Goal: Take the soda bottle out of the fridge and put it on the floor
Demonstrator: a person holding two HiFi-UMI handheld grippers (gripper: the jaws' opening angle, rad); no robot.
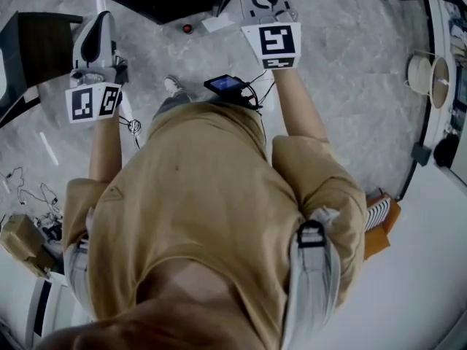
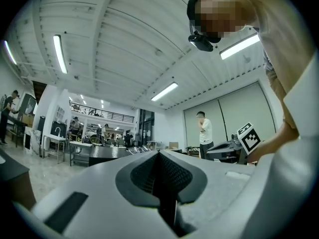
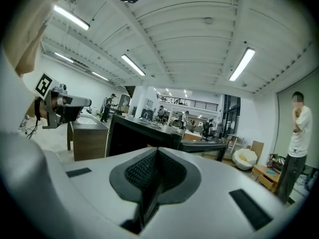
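Left gripper (image 2: 160, 177) and right gripper (image 3: 155, 174), both held out before the person (image 1: 204, 195) above the grey floor (image 1: 350, 86); each pair of jaws pressed together with nothing between them. Soda bottle visible in no view

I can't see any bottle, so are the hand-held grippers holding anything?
Nothing is held: the left hand-held gripper and the right hand-held gripper both have jaws shut together, empty.

Left tongs (image 2: 159, 156): matt grey plastic, textured black pads (image 2: 174, 176); floor (image 1: 350, 100) seemingly polished stone.
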